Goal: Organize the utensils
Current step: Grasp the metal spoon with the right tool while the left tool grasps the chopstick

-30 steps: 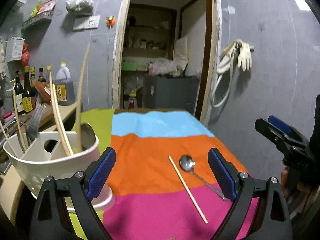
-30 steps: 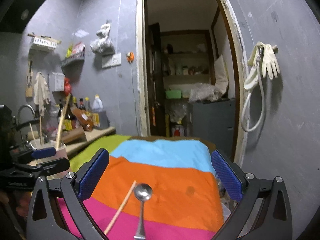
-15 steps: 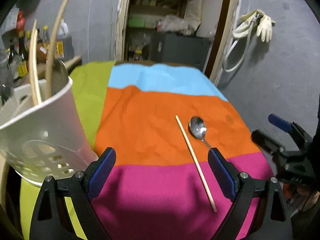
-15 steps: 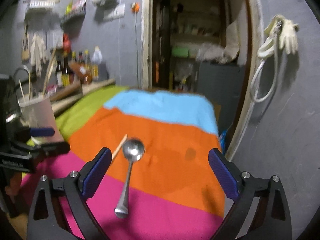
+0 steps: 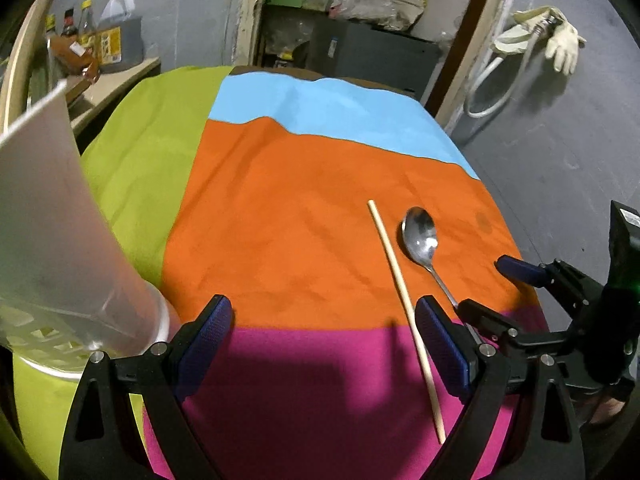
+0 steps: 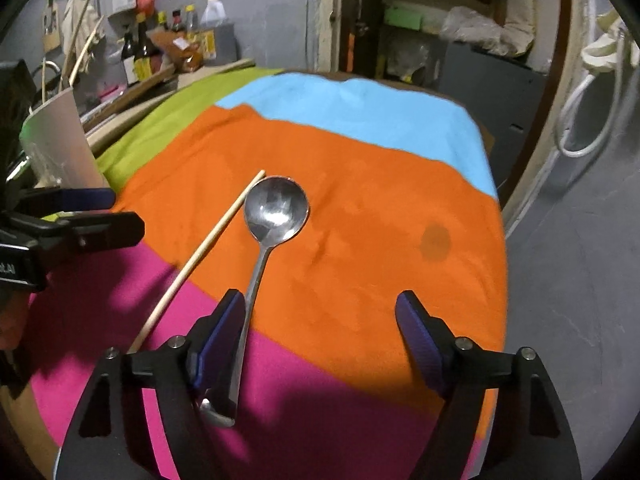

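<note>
A tabletop (image 5: 280,220) draped in a cloth of green, blue, orange and magenta bands stands in a grey-walled room, an open doorway behind it and bottles (image 6: 140,56) on a side counter. No label reads clearly. A metal spoon (image 6: 276,212) and a wooden chopstick (image 6: 200,256) lie side by side across the orange and magenta bands. The right tongs (image 6: 320,324) have just been closing; they stand apart, the spoon's handle just beside the left pad. The left tongs (image 5: 320,340) are spread wide and empty, beside a white utensil holder (image 5: 52,240).
</note>
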`<state>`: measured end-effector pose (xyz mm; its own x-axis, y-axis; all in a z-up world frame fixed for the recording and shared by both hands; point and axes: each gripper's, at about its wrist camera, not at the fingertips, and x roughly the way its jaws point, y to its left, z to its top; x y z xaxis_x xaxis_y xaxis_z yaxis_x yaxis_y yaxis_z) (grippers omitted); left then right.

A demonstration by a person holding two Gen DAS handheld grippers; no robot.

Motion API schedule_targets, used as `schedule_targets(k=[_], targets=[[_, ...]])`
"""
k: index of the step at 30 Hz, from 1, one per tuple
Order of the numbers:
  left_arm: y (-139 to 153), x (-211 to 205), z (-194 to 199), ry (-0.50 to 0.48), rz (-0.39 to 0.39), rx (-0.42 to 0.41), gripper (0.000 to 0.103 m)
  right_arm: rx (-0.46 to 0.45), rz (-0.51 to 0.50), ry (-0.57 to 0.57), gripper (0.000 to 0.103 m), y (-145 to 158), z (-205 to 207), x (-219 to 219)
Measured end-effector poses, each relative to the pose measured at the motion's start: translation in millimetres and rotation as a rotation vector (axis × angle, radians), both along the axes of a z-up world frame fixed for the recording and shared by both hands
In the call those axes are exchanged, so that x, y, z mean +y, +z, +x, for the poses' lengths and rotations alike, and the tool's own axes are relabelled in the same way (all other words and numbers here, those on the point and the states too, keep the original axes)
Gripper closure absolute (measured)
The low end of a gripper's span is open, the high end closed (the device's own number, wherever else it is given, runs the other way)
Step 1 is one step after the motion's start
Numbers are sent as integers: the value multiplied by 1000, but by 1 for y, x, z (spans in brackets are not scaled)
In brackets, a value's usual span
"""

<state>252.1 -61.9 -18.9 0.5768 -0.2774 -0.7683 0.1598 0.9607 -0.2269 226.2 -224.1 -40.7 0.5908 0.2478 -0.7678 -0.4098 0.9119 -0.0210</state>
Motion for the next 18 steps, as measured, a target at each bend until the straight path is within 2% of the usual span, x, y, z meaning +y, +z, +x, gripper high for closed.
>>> schedule_targets(k=[14,18], targets=[[-2,5,0,9,-44,27,14,61,-4,87,28,-7,47,23],[-4,1,-1,5,-31,27,16,55,-14,95,33,-6,54,28]])
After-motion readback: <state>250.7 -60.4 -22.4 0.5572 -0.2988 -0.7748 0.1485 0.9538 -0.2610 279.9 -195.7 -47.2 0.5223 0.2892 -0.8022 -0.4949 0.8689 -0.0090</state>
